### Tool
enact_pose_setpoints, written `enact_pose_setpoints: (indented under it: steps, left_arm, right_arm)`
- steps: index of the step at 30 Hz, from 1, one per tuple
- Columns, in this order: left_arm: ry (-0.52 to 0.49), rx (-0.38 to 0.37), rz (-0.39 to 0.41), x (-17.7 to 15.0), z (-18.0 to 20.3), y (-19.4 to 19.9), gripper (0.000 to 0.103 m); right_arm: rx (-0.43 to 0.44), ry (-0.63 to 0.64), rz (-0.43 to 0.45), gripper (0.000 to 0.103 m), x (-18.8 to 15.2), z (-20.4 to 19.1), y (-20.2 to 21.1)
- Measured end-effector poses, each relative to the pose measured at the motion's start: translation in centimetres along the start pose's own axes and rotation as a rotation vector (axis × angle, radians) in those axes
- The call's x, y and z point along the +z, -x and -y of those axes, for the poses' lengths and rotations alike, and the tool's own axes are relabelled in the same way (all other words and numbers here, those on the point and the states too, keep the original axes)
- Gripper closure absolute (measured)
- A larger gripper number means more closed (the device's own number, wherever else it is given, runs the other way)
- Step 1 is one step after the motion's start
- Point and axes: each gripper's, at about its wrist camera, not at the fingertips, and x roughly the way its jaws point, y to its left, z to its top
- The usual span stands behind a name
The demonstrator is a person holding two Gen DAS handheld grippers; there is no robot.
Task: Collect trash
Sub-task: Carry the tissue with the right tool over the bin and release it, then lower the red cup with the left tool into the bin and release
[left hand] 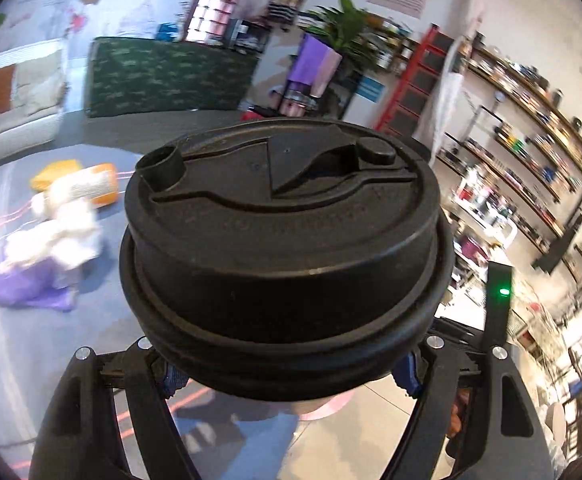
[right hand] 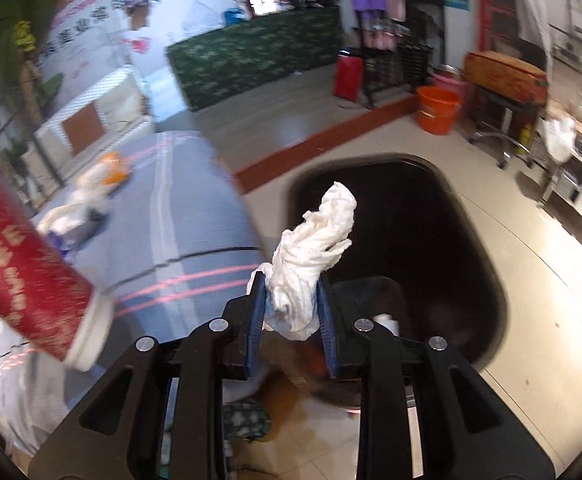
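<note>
On the left of the right wrist view a red paper cup (right hand: 31, 280) hangs tilted with its white base toward the camera, printed with pale letters too blurred to read as a word. The left wrist view shows the same cup from above: its black plastic lid (left hand: 283, 232), round and matte with a raised sip spout and a moulded flap, fills the frame, and the left claw (left hand: 287, 376) is clamped on the cup just under the lid rim, blue pads pressing each side. Behind it a grey cloth-covered worktop (left hand: 103, 292) with thin pink stripes carries crumpled white tissues (left hand: 59, 236), a purple wrapper (left hand: 31, 286) and an orange packet (left hand: 103, 184) whose print cannot be read. Farther right, the right claw (right hand: 291, 300) is closed on a twisted wad of white tissue (right hand: 311, 256), soft and creased, standing upright between ribbed blue pads. That wad sits over a black, rounded-rectangular bin (right hand: 451, 248) on the glossy tiled floor (right hand: 531, 340).
</note>
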Motion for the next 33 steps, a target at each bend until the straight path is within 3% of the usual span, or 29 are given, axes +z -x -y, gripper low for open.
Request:
enact_pose_setpoints:
  steps: [4, 13, 15, 17, 18, 19, 24, 33]
  left_arm:
    - [-0.036, -0.038, -0.014, 0.0, 1.8, -1.7, 0.027]
    - [-0.086, -0.079, -0.081, -0.3, 4.0, -4.9, 0.027]
    - [-0.087, -0.080, -0.101, -0.3, 4.1, -5.5, 0.027]
    - [-0.088, -0.076, -0.113, -0.4, 4.2, -5.9, 0.027]
    - [-0.088, -0.074, -0.118, -0.5, 4.1, -6.1, 0.027]
    - [-0.087, -0.072, -0.122, -0.4, 4.3, -6.3, 0.027]
    - [-0.082, -0.075, -0.135, -0.2, 4.6, -7.0, 0.027]
    - [-0.119, -0.106, -0.175, 1.5, 6.9, -10.3, 0.027]
  right_arm:
    - [-0.043, -0.039, -0.034, 0.077, 0.1, 3.4, -1.5]
    - [-0.102, -0.051, -0.191, 0.077, -0.7, 6.7, -7.1]
    - [-0.110, -0.065, -0.210, 0.066, -0.8, 7.0, -7.9]
    - [-0.121, -0.072, -0.238, 0.043, -0.8, 7.4, -8.7]
    - [-0.127, -0.070, -0.235, 0.028, -0.8, 7.4, -8.7]
    - [-0.133, -0.063, -0.218, 0.026, -0.7, 7.4, -8.5]
    - [-0.143, -0.081, -0.184, 0.026, -0.4, 7.3, -7.5]
    - [-0.167, -0.135, -0.035, 0.026, -1.1, 8.1, -0.9]
